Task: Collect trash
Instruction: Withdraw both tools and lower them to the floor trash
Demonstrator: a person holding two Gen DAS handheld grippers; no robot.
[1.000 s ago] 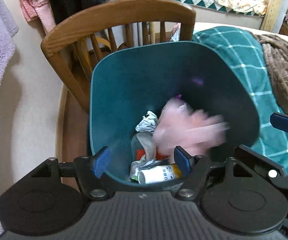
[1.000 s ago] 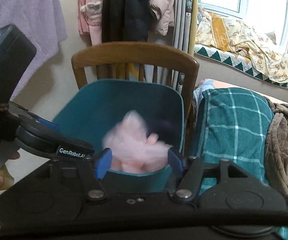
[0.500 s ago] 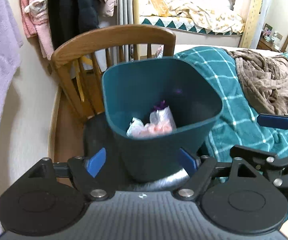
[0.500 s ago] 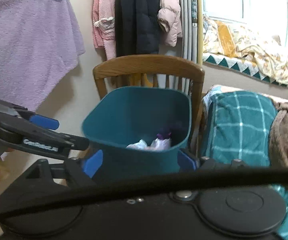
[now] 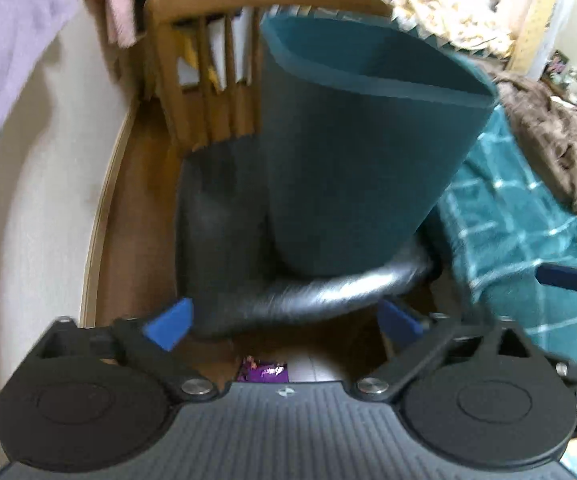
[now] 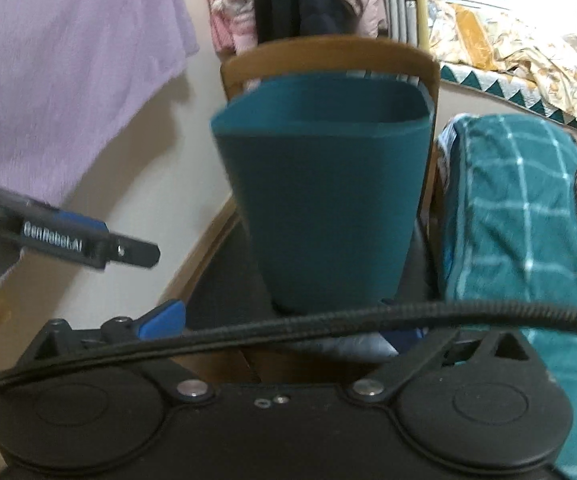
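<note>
**Claws drop away from the bin; a purple wrapper shows on the floor**

The bed (image 6: 508, 208), under its teal checked blanket, runs along the right of both views; beside it stands the wooden chair (image 5: 208, 80), its black cushioned seat (image 5: 224, 240) carrying the teal trash bin (image 5: 352, 152) upright toward the seat's back edge, against the backrest; half a second ago both cameras looked down into the bin and saw pink and white trash lying inside, whereas now both look at its outer wall from below the rim, so the contents are hidden; I judge that the last piece is delivered and both claws have come down and back from the chair.

The left claw (image 5: 284, 320) is spread wide and holds nothing, its blue tips framing the front edge of the seat; the right claw (image 6: 280, 324) is likewise wide and empty, with a black cable (image 6: 328, 320) crossing its view.

Smallest, on the floor just below the seat's front edge, a purple wrapper (image 5: 263, 370) now peeks between the left claw's fingers; it looks like the next piece to collect, though blur keeps its exact shape uncertain.
</note>
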